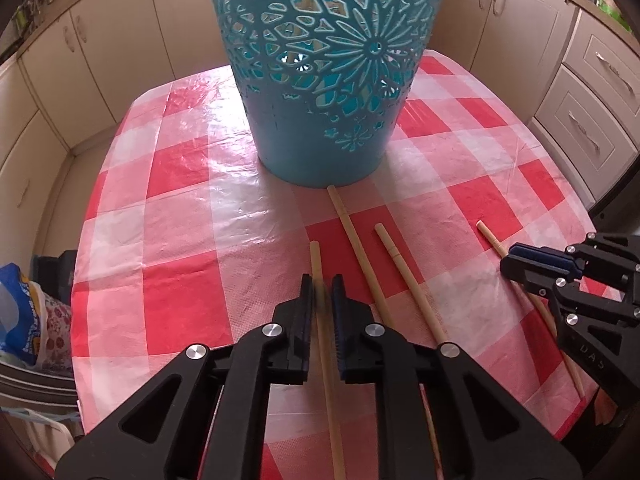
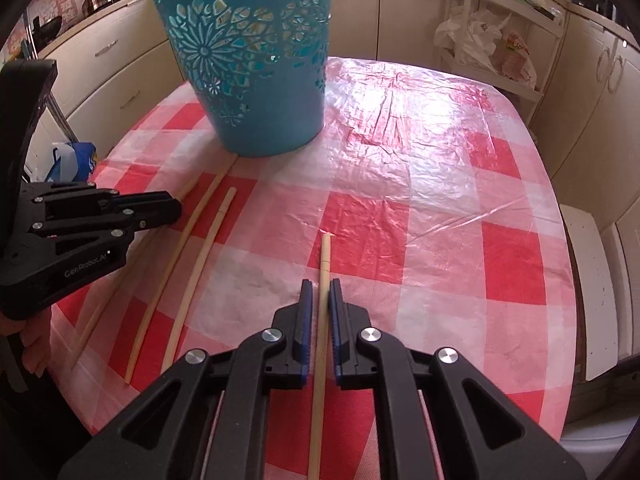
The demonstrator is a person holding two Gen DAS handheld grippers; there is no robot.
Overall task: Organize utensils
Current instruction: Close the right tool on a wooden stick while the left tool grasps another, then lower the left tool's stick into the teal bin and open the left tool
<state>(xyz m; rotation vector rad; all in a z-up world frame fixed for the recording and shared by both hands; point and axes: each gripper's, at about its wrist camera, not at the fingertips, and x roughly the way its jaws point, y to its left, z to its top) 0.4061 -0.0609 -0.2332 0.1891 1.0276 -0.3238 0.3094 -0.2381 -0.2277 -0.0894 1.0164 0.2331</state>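
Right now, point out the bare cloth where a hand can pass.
Free: the tablecloth right of the blue basket and of the right gripper; also the cloth left of the left gripper. Crowded: the strip between the grippers, where two loose chopsticks lie before the basket.

Four pale wooden chopsticks (image 1: pixel 362 256) lie flat on my surface, roughly parallel, near the upright perforated teal plastic basket (image 1: pixel 324 80).

Both wrist views look forward, low; sharing basket (image 1: pixel 320 80).
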